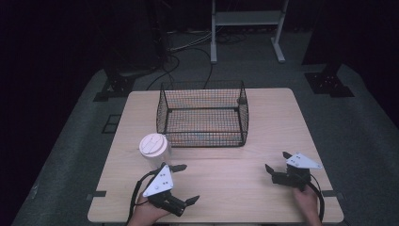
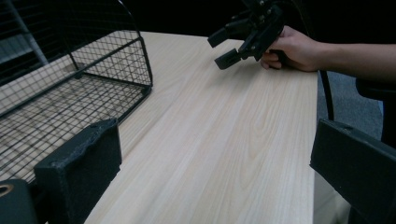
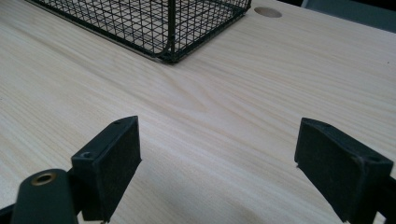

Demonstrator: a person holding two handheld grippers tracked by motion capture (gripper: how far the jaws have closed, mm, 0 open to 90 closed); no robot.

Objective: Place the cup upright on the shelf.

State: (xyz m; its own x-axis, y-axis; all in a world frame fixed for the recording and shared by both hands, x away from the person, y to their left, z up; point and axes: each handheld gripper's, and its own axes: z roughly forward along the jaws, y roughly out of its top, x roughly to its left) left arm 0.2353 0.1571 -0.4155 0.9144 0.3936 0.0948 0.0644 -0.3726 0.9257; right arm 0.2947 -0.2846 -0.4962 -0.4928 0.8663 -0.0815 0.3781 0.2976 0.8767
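A black wire basket (image 1: 162, 113) stands empty at the middle back of the wooden table (image 1: 235, 179). A clear plastic cup with a white lid (image 1: 153, 147) stands upright by the basket's front left corner. My left gripper (image 1: 188, 183) is open near the front edge, just right of and below the cup, with nothing between its jaws. My right gripper (image 1: 276, 161) is open at the front right, also with nothing in it. The left gripper view looks across bare wood past the basket (image 2: 140, 56) to the right gripper (image 2: 233, 44) and the hand holding it. The right gripper view faces the basket's corner (image 3: 170, 28).
A round hole (image 3: 267, 12) is cut in the tabletop beyond the basket. Bare wood lies between the two grippers. Behind the table are a white metal frame (image 1: 247, 28), cables on the floor and dark stands.
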